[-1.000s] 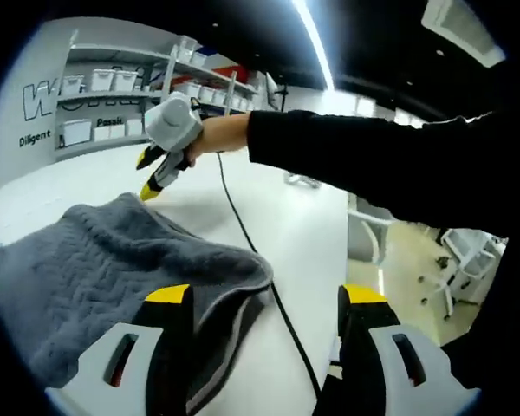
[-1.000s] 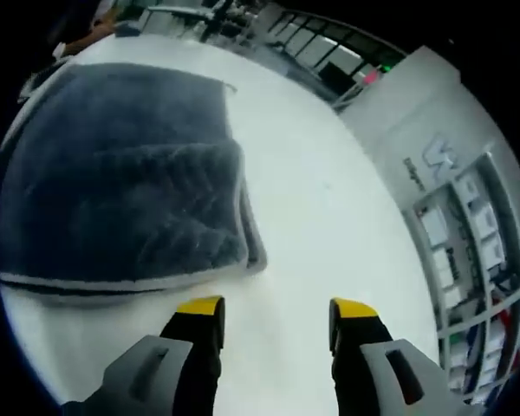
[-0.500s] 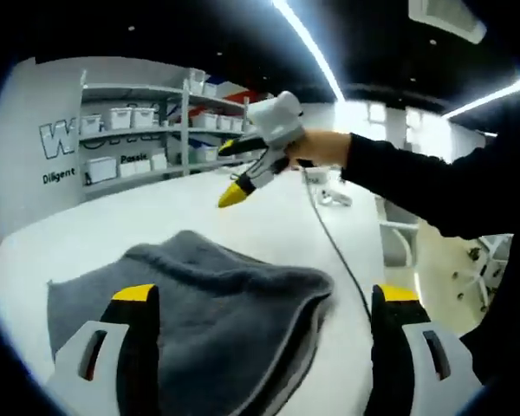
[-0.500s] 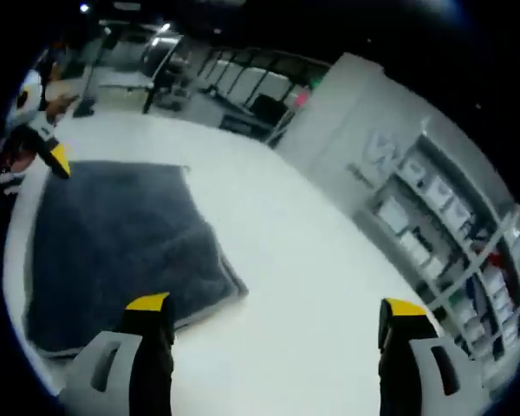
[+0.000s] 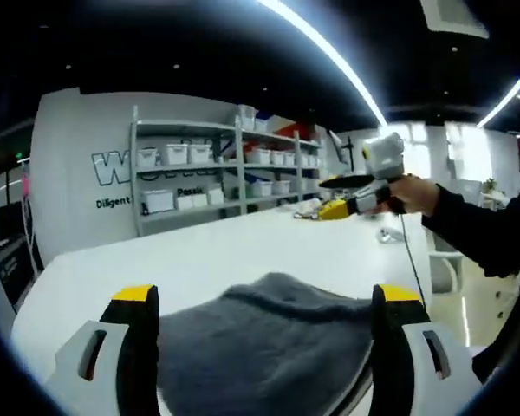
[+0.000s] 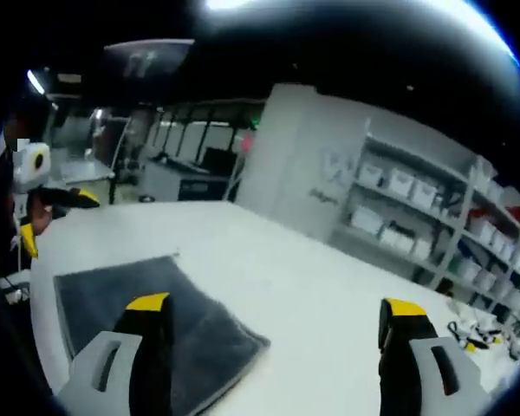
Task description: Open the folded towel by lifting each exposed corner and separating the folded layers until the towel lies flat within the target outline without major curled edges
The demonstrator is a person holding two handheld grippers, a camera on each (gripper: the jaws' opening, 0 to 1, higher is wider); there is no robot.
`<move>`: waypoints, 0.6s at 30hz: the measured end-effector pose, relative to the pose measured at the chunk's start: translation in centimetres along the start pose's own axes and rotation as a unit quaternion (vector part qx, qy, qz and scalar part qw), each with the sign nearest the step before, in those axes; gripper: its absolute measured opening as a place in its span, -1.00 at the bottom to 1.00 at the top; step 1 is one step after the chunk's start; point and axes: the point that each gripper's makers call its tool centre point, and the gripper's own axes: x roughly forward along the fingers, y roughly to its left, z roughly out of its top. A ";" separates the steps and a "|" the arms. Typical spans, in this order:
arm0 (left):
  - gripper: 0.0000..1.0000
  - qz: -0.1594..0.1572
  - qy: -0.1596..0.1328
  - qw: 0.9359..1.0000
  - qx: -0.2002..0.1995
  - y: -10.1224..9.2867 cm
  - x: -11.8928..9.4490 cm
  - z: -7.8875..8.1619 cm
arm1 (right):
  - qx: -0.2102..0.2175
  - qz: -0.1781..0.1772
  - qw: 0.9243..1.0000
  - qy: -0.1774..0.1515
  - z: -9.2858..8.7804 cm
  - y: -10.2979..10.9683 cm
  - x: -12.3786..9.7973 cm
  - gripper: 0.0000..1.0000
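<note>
A grey textured towel (image 5: 269, 342) lies folded on the white table (image 5: 199, 256), between the wide-apart jaws of my left gripper (image 5: 264, 295), which is open and holds nothing. My right gripper (image 5: 351, 195) hangs in the air at the right of the left gripper view, held by a hand in a black sleeve. In the right gripper view the towel (image 6: 134, 303) lies at the lower left of the table (image 6: 303, 295). My right gripper (image 6: 276, 305) stands open and empty above it. My left gripper (image 6: 35, 204) shows at the far left.
Metal shelves with white bins (image 5: 217, 169) line a white wall behind the table. The same shelves (image 6: 416, 217) run along the right of the right gripper view. A cable (image 5: 412, 260) hangs from the right gripper. Chairs and desks (image 6: 156, 165) stand further back.
Both views have tilted up toward the room. My right gripper has swung away to the right and higher above the table. Both grippers stay wide open; the towel has not moved.
</note>
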 end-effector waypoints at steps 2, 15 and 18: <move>1.00 0.015 -0.002 1.000 -0.002 1.4 -0.7 0.3 | 0.007 -0.006 1.000 -0.008 0.4 0.4 -0.6 1.00; 1.00 0.090 -0.021 0.996 -0.006 7.4 -6.2 1.3 | 0.033 -0.044 0.997 -0.051 1.7 2.2 -3.5 1.00; 1.00 0.090 -0.013 0.996 -0.006 7.4 -6.8 0.8 | 0.039 -0.041 0.997 -0.053 1.6 3.0 -3.9 1.00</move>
